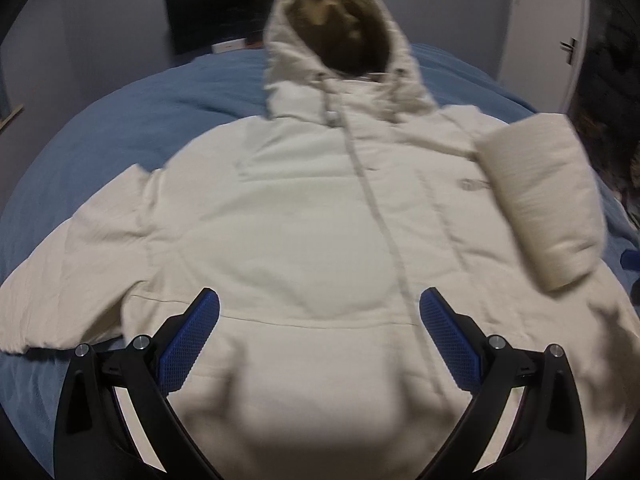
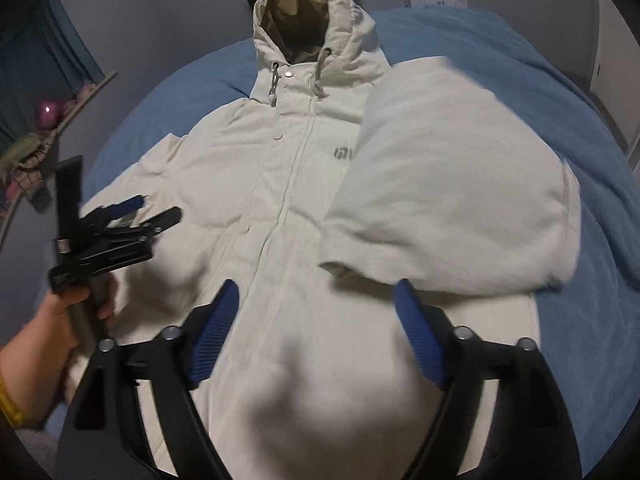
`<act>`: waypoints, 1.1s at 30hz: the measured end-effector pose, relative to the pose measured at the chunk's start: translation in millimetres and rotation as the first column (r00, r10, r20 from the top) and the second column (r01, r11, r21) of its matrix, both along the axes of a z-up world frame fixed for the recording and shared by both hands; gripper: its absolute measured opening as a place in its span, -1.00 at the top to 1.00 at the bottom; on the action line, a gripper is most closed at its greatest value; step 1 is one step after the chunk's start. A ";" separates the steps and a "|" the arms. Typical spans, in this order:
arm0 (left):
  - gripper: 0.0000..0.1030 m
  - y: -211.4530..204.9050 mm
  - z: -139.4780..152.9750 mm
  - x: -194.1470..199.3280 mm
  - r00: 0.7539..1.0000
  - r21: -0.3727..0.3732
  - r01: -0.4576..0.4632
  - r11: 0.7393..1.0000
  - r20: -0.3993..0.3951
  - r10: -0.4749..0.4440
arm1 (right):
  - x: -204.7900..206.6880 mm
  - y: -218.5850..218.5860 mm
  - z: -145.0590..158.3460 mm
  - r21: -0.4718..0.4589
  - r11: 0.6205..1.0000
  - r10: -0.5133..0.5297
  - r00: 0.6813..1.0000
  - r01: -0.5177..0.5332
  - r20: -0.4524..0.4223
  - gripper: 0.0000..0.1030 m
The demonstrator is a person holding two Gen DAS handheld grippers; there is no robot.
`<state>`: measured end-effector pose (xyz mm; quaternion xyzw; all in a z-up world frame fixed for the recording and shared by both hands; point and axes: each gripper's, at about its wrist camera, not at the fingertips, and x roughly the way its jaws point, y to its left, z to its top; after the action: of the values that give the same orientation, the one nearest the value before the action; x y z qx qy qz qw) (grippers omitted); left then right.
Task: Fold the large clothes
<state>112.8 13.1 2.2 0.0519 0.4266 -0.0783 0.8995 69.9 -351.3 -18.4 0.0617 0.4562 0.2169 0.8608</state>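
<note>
Jacket (image 1: 288, 216) flat on blue bed (image 1: 120, 120).

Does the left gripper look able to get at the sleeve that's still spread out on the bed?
Probably yes. The left gripper is open above the jacket, and the flat sleeve lies uncovered on the blue bedcover with nothing between.

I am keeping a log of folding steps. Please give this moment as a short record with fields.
garment: cream hooded jacket, front up, closed
surface: blue bedcover
right sleeve: folded in over the chest
left sleeve: spread out to the side
hood: flat, tan lining visible
left gripper: open, holds nothing
right gripper: open, holds nothing
</note>
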 end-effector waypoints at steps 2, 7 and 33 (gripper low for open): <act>-0.88 -16.9 5.5 -4.8 0.999 -0.001 0.051 0.999 0.004 -0.051 | -0.5 -15.1 4.7 0.010 0.999 -0.036 0.999 0.036 0.014 -0.49; -0.87 -81.6 20.3 -21.7 0.975 0.018 0.219 0.975 0.032 -0.220 | 2.5 -84.4 31.0 -0.018 0.971 -0.234 0.965 0.238 0.122 -0.70; 0.72 -271.7 -45.0 -29.1 0.837 0.268 0.522 0.809 0.023 -0.547 | 10.8 -183.6 26.1 0.133 0.802 -0.595 0.800 0.583 0.079 -0.86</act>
<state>83.7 -258.6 -42.7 0.2870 0.3561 -0.2711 0.8469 80.7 -534.8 7.7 0.2314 0.3514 -0.0351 0.9065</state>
